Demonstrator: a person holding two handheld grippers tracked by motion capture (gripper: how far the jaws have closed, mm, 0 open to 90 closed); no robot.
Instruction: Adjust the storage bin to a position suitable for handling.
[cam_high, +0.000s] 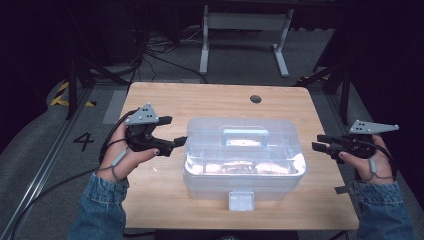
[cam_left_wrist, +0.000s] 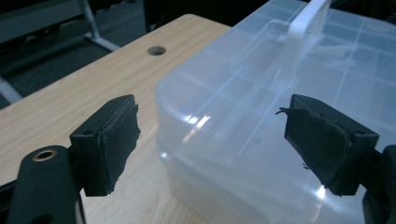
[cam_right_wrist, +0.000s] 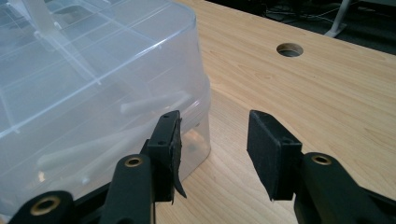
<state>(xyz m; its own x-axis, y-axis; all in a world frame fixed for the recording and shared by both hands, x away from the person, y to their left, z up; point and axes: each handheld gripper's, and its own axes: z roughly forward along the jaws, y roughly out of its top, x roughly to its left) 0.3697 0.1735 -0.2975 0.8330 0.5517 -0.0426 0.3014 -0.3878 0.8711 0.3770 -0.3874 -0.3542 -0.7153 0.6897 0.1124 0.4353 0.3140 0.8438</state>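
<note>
A clear plastic compartment box (cam_high: 245, 155) with a pale handle (cam_high: 245, 134) on its lid and a front latch (cam_high: 241, 200) sits shut in the middle of the wooden table (cam_high: 160, 200). My left gripper (cam_high: 175, 131) is at the box's left end, open, with its nearer fingertip close to the lid's edge. In the left gripper view the box (cam_left_wrist: 261, 107) lies just beyond the wide-apart pads (cam_left_wrist: 112, 140). My right gripper (cam_high: 317, 142) hovers open just off the box's right end. The right gripper view shows the box's corner (cam_right_wrist: 93, 79) beside the left pad, with nothing held.
A round cable hole (cam_high: 255, 98) lies in the table behind the box. Bare wood runs along the front edge and both sides. Beyond the table are a white desk frame (cam_high: 240, 35), cables on the floor and a metal rail at the left.
</note>
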